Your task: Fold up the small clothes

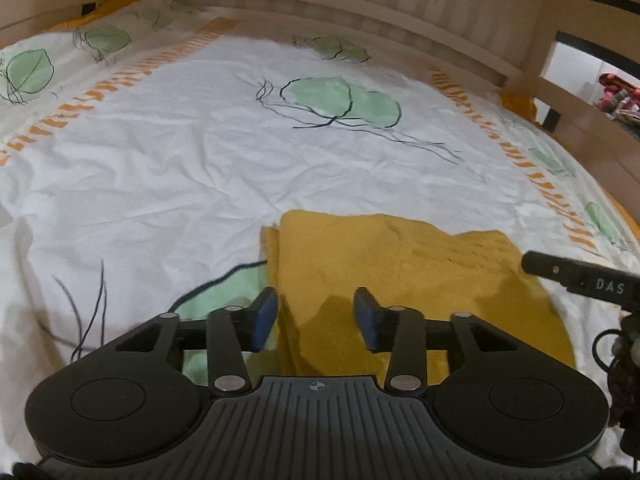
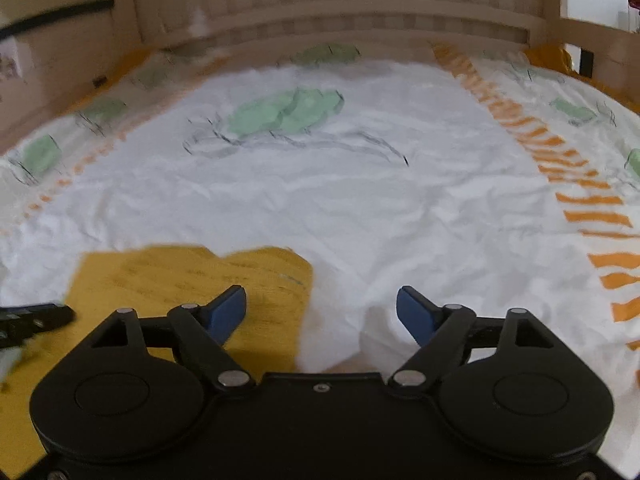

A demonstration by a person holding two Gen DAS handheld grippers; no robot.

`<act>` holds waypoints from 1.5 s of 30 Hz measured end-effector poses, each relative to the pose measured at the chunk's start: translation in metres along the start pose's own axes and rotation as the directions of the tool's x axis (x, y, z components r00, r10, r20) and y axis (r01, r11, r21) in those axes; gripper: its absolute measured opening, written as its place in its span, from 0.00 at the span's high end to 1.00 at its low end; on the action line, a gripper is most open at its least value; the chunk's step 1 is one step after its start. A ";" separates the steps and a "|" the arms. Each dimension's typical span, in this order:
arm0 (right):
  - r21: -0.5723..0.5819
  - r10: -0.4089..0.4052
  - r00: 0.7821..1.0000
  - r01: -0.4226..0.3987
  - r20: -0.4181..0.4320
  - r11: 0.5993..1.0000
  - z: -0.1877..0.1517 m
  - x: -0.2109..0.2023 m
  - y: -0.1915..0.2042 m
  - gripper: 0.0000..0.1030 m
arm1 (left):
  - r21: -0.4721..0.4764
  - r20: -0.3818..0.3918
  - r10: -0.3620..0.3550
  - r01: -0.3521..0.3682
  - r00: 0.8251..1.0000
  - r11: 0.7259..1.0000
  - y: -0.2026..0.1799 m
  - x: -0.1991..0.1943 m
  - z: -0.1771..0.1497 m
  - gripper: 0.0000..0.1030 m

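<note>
A yellow knitted garment (image 1: 400,264) lies on the white bed sheet (image 1: 192,152), folded over on itself with a doubled left edge. My left gripper (image 1: 316,316) is open just above the garment's near left part, holding nothing. The right gripper's finger (image 1: 576,276) pokes in at the garment's right edge. In the right wrist view the garment (image 2: 180,276) is at the lower left, blurred. My right gripper (image 2: 320,314) is open and empty, its left pad (image 2: 226,312) over the garment's right edge, its right pad over bare sheet. The left gripper's tip (image 2: 32,322) shows at far left.
The sheet has green leaf prints (image 1: 340,96) and orange striped bands (image 2: 560,168). A wooden slatted headboard (image 1: 360,12) and side rails (image 1: 580,100) border the bed. Colourful items (image 1: 618,96) sit beyond the right rail.
</note>
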State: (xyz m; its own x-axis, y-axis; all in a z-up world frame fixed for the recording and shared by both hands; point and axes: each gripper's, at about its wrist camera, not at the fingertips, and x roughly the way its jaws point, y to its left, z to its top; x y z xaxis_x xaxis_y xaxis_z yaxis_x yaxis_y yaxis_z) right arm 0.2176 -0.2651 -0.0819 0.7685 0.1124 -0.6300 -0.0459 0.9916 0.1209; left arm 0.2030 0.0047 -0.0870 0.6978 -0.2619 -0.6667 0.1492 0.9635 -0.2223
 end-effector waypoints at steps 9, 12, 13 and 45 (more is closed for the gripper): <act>0.012 0.021 1.000 -0.021 -0.011 1.000 -0.024 -0.047 0.018 0.14 | 0.001 -0.009 0.019 -0.019 1.000 1.000 -0.006 -0.050 -0.030 0.26; 0.038 0.022 1.000 -0.022 -0.002 0.999 -0.031 -0.065 0.022 0.06 | 0.021 -0.004 0.038 -0.038 0.999 0.999 -0.013 -0.067 -0.037 0.18; 0.044 0.020 1.000 -0.020 0.000 0.999 -0.032 -0.070 0.023 0.05 | 0.030 0.002 0.049 -0.049 0.999 0.998 -0.015 -0.073 -0.039 0.17; -0.001 -0.048 0.996 0.048 -0.077 0.999 -0.076 -0.177 0.054 0.00 | 0.095 -0.008 0.231 -0.230 0.973 0.969 -0.072 -0.154 -0.064 0.09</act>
State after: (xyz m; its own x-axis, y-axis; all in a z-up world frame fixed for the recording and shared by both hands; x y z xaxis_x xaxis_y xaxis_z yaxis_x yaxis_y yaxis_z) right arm 0.0305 -0.2266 -0.0227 0.7180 0.0694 -0.6926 -0.0096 0.9959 0.0898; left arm 0.0401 -0.0277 -0.0144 0.7081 -0.0322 -0.7054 0.0511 0.9987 0.0057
